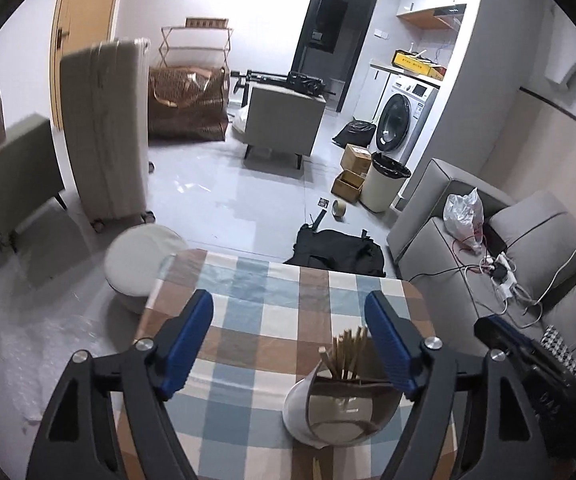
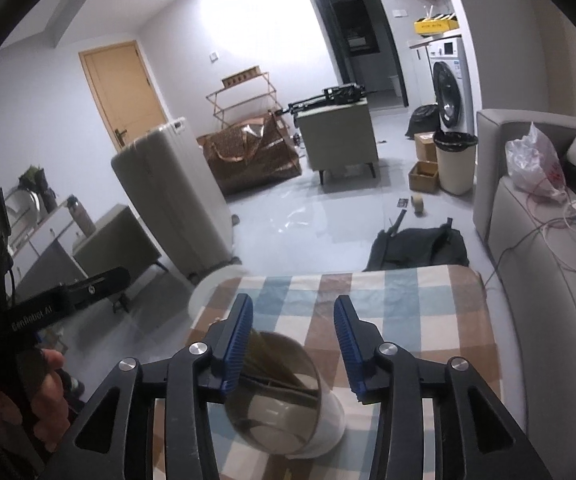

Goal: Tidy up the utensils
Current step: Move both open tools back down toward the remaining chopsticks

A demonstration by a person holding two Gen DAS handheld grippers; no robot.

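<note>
A white holder cup (image 1: 299, 412) stands on the checked tablecloth (image 1: 272, 292) with several wooden chopsticks (image 1: 345, 354) sticking up out of it. My left gripper (image 1: 288, 336) is open and empty above the table, its right finger just beside the chopsticks. In the right wrist view the same cup (image 2: 329, 420) sits below and between the fingers of my right gripper (image 2: 293, 344), which is open and empty; chopsticks (image 2: 276, 364) show inside the cup. One more chopstick (image 1: 316, 468) lies on the cloth near the cup.
A round white stool (image 1: 144, 264) stands by the table's far left corner. A black bag (image 1: 339, 252) lies on the floor beyond the far edge. A grey sofa (image 1: 467, 264) with cables runs along the right. A suitcase (image 1: 104, 128) stands on the left.
</note>
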